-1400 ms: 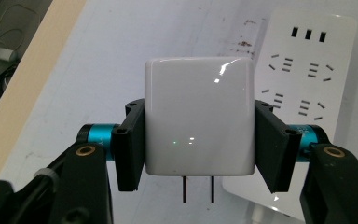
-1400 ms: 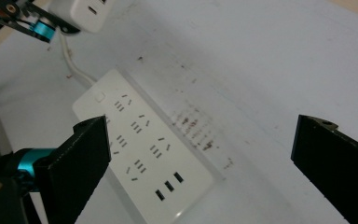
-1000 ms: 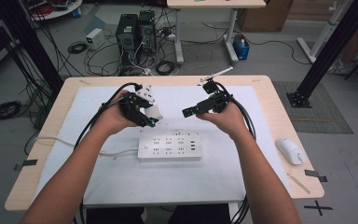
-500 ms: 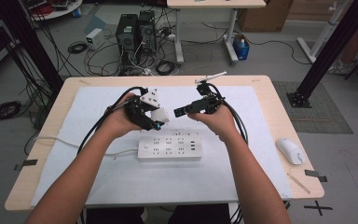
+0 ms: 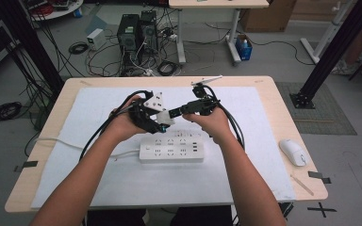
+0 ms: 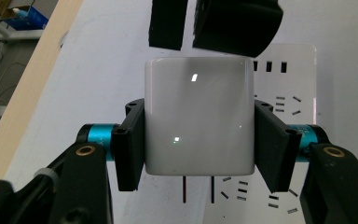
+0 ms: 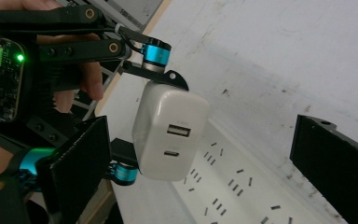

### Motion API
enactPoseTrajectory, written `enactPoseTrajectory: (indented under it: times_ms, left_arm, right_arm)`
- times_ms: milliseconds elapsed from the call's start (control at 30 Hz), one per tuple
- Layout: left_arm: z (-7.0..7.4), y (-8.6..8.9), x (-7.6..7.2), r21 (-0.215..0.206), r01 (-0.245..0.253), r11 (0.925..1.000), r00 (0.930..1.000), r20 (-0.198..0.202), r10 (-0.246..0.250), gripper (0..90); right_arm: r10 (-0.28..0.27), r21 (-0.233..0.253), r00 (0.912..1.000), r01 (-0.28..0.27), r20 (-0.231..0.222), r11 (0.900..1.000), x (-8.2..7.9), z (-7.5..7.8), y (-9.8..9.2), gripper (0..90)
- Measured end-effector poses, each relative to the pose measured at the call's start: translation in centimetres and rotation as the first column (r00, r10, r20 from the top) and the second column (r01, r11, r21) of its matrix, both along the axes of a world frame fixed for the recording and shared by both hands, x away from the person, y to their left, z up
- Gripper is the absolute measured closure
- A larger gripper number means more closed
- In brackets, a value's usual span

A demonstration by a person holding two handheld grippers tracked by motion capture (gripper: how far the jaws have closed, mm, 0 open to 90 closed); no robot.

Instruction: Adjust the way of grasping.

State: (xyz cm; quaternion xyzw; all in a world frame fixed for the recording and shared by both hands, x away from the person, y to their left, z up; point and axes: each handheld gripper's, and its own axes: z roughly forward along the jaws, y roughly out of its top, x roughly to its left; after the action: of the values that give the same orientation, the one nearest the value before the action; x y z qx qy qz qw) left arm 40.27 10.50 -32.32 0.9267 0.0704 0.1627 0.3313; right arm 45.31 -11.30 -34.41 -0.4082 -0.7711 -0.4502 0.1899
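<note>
A white USB charger cube (image 6: 198,121) sits clamped between the pads of my left gripper (image 6: 199,142), its two prongs pointing down over the white power strip (image 6: 285,79). In the high view the left gripper (image 5: 162,122) holds the charger (image 5: 166,118) just above the power strip (image 5: 171,152). My right gripper (image 5: 175,113) reaches in from the right, nearly touching the charger. In the right gripper view its jaws stand wide apart around the right gripper (image 7: 205,147), with the charger (image 7: 170,133) and its two ports between them, untouched.
A white mat (image 5: 264,122) covers most of the wooden table (image 5: 283,101). A white mouse (image 5: 293,151) lies near the right edge. The power strip's cord (image 5: 52,140) trails off to the left. Cables hang from both grippers.
My right gripper has moved left toward the charger, closing the gap between the hands. The left gripper has shifted slightly right and down with the charger.
</note>
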Motion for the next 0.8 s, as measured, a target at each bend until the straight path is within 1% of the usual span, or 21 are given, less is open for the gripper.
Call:
enactPoseTrajectory:
  times_ms: [33,67,100,133,167,233,300,333,367,433,467,500,533,600,667,700,800]
  left_arm:
    - [-0.1,0.0,0.0,-0.004,-0.002,1.0,1.0,-0.003,0.002,42.6]
    - [-0.1,-0.1,0.0,0.001,0.003,1.0,1.0,-0.006,-0.003,42.6]
    - [-0.2,-0.1,-0.1,0.001,0.002,1.0,1.0,0.0,-0.002,42.5]
    - [-0.2,-0.2,-0.1,-0.001,0.002,1.0,1.0,-0.001,-0.002,42.6]
    - [-0.2,-0.2,-0.1,-0.005,0.001,1.0,1.0,-0.004,-0.001,42.6]
    - [-0.2,-0.3,-0.1,0.003,0.007,1.0,1.0,0.004,-0.008,42.6]
    - [-0.2,-0.4,-0.2,0.0,0.006,1.0,1.0,0.003,-0.006,42.6]
    - [-0.2,-0.4,-0.2,-0.004,0.005,1.0,0.9999,0.01,-0.005,42.6]
    - [-0.3,-0.5,-0.2,-0.017,0.005,0.9999,0.9999,0.009,-0.005,42.6]
    - [-0.2,-0.6,-0.3,-0.011,0.007,0.9999,0.9999,0.014,-0.007,42.6]
    - [-0.2,-0.6,-0.3,-0.017,0.008,0.9998,0.9999,0.013,-0.008,42.6]
    - [-0.2,-0.7,-0.4,-0.013,0.009,0.9999,0.9998,0.017,-0.009,42.5]
    - [-0.2,-0.8,-0.4,-0.014,0.013,0.9998,0.9996,0.023,-0.013,42.6]
    - [-0.2,-0.9,-0.4,-0.01,0.015,0.9998,0.9995,0.027,-0.014,42.5]
    - [-0.3,-0.9,-0.4,-0.01,0.014,0.9999,0.9995,0.03,-0.014,42.6]
    - [-0.3,-0.9,-0.4,-0.011,0.014,0.9998,0.9994,0.032,-0.014,42.6]
    - [-0.2,-0.9,-0.4,-0.013,0.01,0.9999,0.9991,0.041,-0.009,42.5]
  right_arm:
    - [0.005,0.005,1.0,-0.005,-0.003,1.0,0.0,-0.1,0.1,6.8]
    - [0.011,0.016,0.9998,-0.011,-0.014,1.0,0.1,-0.2,0.1,10.6]
    - [0.018,0.038,0.9996,-0.017,-0.021,0.999,0.1,-0.2,0.2,16.2]
    - [0.028,0.059,0.9994,-0.027,-0.019,0.998,0.1,-0.3,0.2,17.0]
    - [0.026,0.068,0.9993,-0.024,-0.027,0.997,0.1,-0.3,0.3,17.1]
    - [0.028,0.062,0.9989,-0.026,-0.038,0.998,0.2,-0.5,0.4,21.1]
    - [0.03,0.057,0.9986,-0.027,-0.045,0.998,0.3,-0.7,0.4,21.1]
    - [0.028,0.058,0.9985,-0.025,-0.047,0.998,0.3,-0.8,0.4,21.1]
    - [0.033,0.083,0.9971,-0.028,-0.069,0.996,0.3,-1.1,0.5,27.6]
    - [0.034,0.1,0.9967,-0.027,-0.074,0.995,0.4,-1.3,0.6,27.6]
    - [0.034,0.1,0.9967,-0.027,-0.074,0.995,0.4,-1.3,0.6,27.6]
    - [0.037,0.099,0.9961,-0.029,-0.08,0.995,0.4,-1.3,0.7,28.5]
    - [0.052,0.107,0.9952,-0.043,-0.082,0.993,0.4,-1.4,0.9,31.8]
    - [0.056,0.111,0.9948,-0.046,-0.085,0.993,0.4,-1.4,0.9,32.0]
    - [0.055,0.118,0.9946,-0.044,-0.089,0.992,0.4,-1.4,0.9,34.6]
    - [0.055,0.126,0.9936,-0.042,-0.098,0.991,0.4,-1.5,0.9,35.7]
    - [0.056,0.129,0.9931,-0.042,-0.103,0.991,0.4,-1.5,0.9,38.3]
